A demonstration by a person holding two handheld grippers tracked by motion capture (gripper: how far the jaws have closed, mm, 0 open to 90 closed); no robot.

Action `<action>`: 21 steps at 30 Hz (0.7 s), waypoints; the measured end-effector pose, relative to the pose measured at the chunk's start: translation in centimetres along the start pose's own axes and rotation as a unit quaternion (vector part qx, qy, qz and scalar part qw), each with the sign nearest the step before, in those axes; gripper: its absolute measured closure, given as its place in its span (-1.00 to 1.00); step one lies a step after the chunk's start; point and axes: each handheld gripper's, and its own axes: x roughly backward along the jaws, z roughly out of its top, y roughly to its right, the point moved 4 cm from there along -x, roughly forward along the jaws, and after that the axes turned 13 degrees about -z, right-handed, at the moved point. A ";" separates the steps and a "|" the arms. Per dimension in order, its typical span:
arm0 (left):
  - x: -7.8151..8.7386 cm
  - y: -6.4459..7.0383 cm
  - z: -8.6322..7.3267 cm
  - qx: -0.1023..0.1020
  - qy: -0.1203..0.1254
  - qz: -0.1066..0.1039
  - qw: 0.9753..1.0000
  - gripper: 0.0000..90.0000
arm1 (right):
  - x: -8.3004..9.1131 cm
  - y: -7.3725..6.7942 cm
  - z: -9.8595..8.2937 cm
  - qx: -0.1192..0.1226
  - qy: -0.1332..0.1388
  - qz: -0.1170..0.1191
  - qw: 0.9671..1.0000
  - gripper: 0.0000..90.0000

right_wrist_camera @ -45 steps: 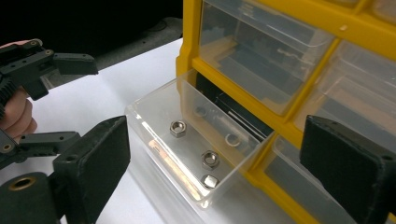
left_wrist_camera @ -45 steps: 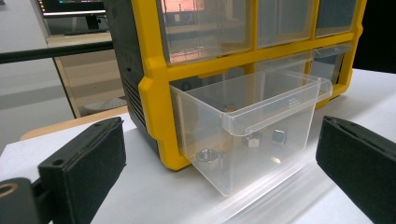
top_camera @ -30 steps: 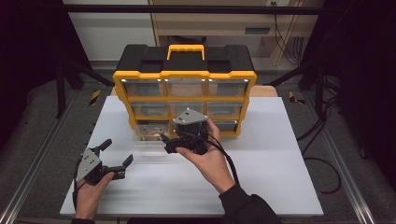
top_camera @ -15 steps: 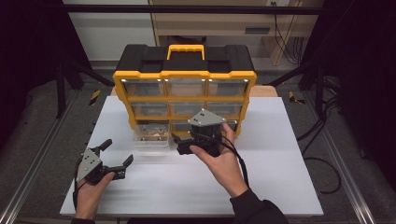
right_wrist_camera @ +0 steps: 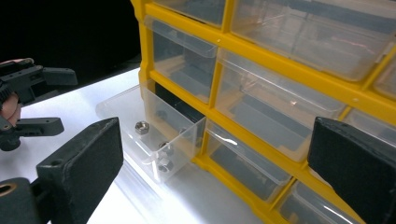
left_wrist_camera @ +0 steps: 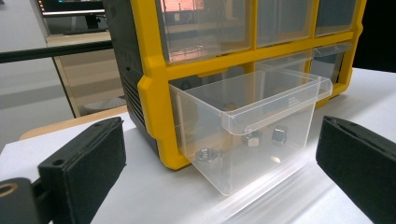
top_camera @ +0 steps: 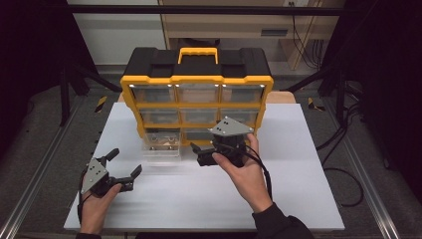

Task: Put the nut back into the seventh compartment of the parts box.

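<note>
A yellow and black drawer organizer (top_camera: 196, 94) stands at the back middle of the white table (top_camera: 298, 199). Its clear bottom-left drawer (top_camera: 161, 142) is pulled out, with a few metal nuts (left_wrist_camera: 252, 137) inside. My left gripper (top_camera: 124, 162) rests open near the front left, its jaws aimed at the drawer (left_wrist_camera: 252, 107) from a distance. My right gripper (top_camera: 198, 154) is open with nothing in it, just right of the drawer in front of the organizer's lower row. In the right gripper view the drawer (right_wrist_camera: 163, 126) and its nuts (right_wrist_camera: 141, 127) lie ahead to the left, with the left gripper (right_wrist_camera: 53, 100) beyond.
The organizer's other clear drawers (top_camera: 199, 93) are pushed in. A metal frame rail (top_camera: 35, 179) runs along the table's left side and cables (top_camera: 343, 164) hang off its right. Bare white table surface (top_camera: 189, 204) lies between the two hands.
My right gripper has moved to the right, away from the pulled-out drawer. The left gripper and the drawer have stayed where they were.
</note>
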 end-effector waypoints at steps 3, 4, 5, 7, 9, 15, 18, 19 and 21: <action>0.0 0.0 0.0 0.000 -0.001 0.000 1.000 -0.97 | 0.2 0.4 0.0 -0.006 0.000 0.000 1.000 -0.91; 0.0 0.0 0.0 -0.001 0.000 0.000 1.000 -0.97 | 0.3 0.6 0.0 -0.008 0.001 -0.003 1.000 -0.91; 0.0 0.0 0.0 0.000 0.000 0.000 1.000 -0.97 | 0.4 0.7 -0.1 -0.006 0.002 -0.004 1.000 -0.91; -0.1 0.0 0.0 -0.001 -0.001 0.000 1.000 -0.97 | 0.5 1.0 -0.1 -0.008 0.003 -0.008 1.000 -0.90; 0.0 0.1 0.0 -0.002 -0.001 0.000 1.000 -0.97 | 0.8 1.4 0.0 -0.010 0.007 -0.009 1.000 -0.90; 0.0 0.0 0.0 -0.003 0.000 0.002 1.000 -0.97 | 1.4 2.4 -0.2 -0.017 0.019 -0.017 1.000 -0.90; 0.0 0.0 0.1 -0.003 0.000 0.002 1.000 -0.97 | 1.6 2.8 -0.3 -0.018 0.022 -0.020 0.999 -0.90; 0.0 0.0 0.0 -0.002 0.000 0.002 1.000 -0.97 | 1.7 3.0 -0.4 -0.020 0.022 -0.023 0.999 -0.90; 0.0 0.0 0.0 -0.002 0.001 0.002 1.000 -0.97 | 1.9 3.4 -0.5 -0.025 0.024 -0.026 0.999 -0.91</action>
